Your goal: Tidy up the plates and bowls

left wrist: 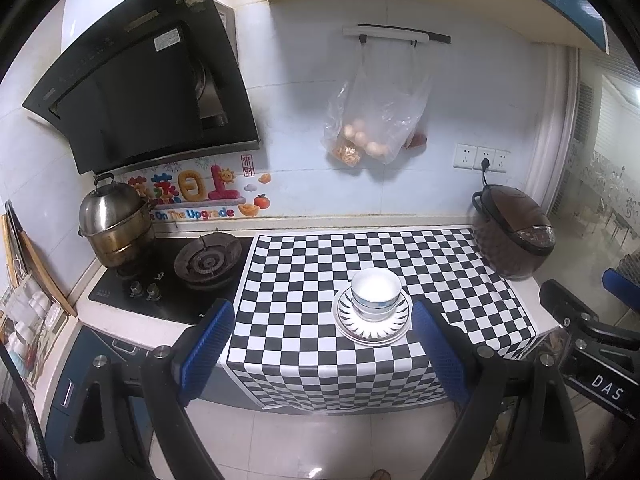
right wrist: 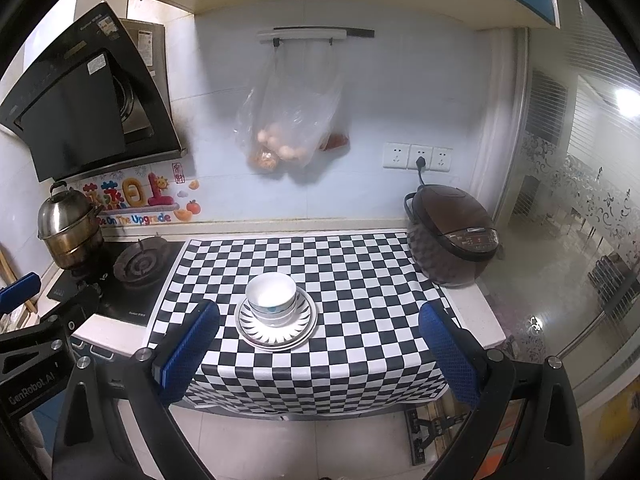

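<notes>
Bowls (left wrist: 376, 294) sat nested upon stacked plates (left wrist: 372, 330) on the checkered table (left wrist: 304, 280); left hand-held gripper (left wrist: 320, 344) and right hand-held gripper (right wrist: 320, 340) gaped wide, empty, short of them.

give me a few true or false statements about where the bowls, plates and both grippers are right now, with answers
1. The bowls sit stacked on the plates. True.
2. The plates rest on the gas burner. False: they rest on the checkered cloth.
3. The left gripper is open and holds nothing. True.
4. The right gripper is clamped on a bowl. False: it is open, short of the stack.
5. The rice cooker stands left of the stack. False: it stands to the right.
</notes>
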